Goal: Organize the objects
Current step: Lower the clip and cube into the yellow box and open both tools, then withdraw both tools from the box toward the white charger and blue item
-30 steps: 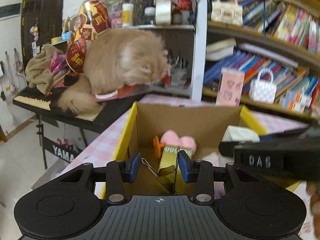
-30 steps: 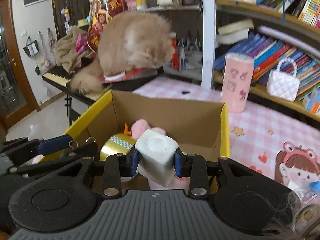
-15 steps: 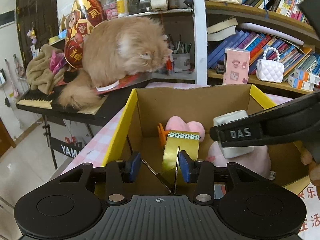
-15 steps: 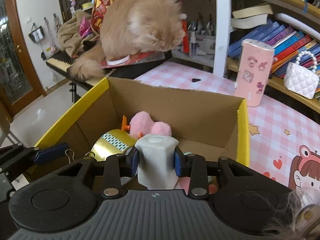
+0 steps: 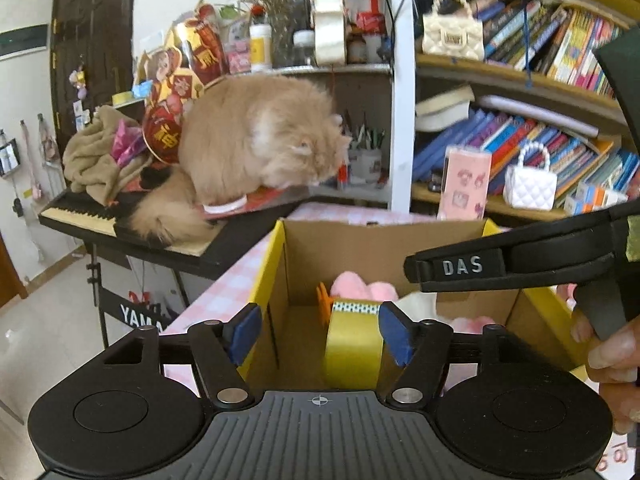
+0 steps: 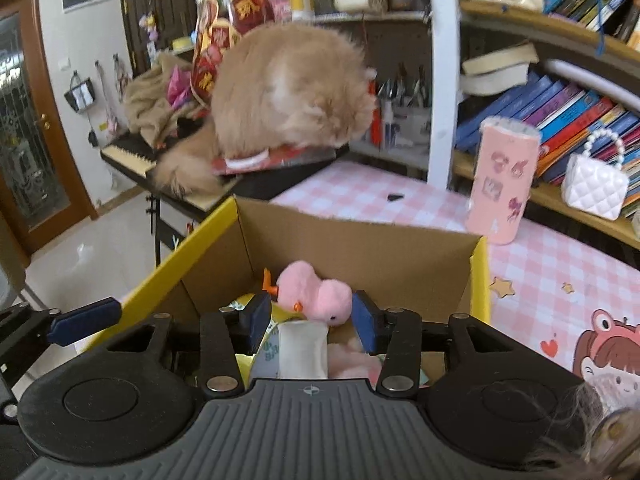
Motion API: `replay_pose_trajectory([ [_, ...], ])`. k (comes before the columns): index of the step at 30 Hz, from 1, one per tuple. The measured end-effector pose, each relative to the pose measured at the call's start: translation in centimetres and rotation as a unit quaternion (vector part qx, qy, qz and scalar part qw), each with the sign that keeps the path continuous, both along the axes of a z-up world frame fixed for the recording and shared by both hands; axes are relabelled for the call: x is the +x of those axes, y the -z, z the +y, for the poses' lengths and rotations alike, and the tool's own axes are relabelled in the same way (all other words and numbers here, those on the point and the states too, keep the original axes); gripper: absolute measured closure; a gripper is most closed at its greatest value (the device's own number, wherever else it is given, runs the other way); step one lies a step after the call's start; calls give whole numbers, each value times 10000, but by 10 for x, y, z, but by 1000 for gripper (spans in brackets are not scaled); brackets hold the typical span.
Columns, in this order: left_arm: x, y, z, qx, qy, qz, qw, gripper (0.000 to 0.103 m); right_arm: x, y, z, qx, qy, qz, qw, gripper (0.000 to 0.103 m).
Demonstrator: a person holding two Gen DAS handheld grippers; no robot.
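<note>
The left claw [image 5: 318, 334] is opening, its blue pads now clear of the gold roll [image 5: 352, 344], which a second ago hung pinched between them by its clip; the roll stands in the box [image 5: 276, 264] between the pads, touching neither. The right claw [image 6: 307, 322] is also opening: the white block [image 6: 303, 350] it gripped a second ago lies lower in the box, free of both pads. At 12 o'clock from the block sits the pink plush [image 6: 314, 294]. Beyond the box at 11 o'clock, the cat [image 6: 288, 92] sits on the keyboard [image 6: 128, 156]; at 2 o'clock a pink bottle [image 6: 502, 184] stands on the table [image 6: 560, 264].
</note>
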State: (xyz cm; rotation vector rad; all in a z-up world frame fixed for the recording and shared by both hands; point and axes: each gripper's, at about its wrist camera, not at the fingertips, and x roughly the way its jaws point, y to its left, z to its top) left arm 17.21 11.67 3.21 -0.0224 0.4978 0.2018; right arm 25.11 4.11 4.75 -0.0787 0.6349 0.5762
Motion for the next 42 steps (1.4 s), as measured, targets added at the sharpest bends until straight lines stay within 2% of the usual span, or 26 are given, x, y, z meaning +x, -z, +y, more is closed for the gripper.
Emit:
replay_pose_trajectory([
  [8, -34, -11, 5, -232, -92, -213, 9995, 32, -42, -16, -30, 72, 577, -532, 9969, 58],
  [14, -62, -4, 13, -422, -127, -128, 9989, 31, -80, -11, -55, -17, 1117, -525, 9924, 58],
  [25, -117, 26, 12, -273, -18, 547, 9981, 31, -159, 35, -48, -430, 1274, -22, 9909, 58],
  [33, -161, 43, 10, -170, -60, 905, 9957, 27, -205, 59, -32, -706, 1002, 299, 9920, 58],
  [34, -165, 44, 10, -169, -83, 937, 9954, 24, -209, 61, -32, -706, 988, 324, 9921, 56],
  [42, -185, 58, -1, -382, 85, 1189, 9921, 22, -237, 72, -44, -821, 1178, 573, 9880, 51],
])
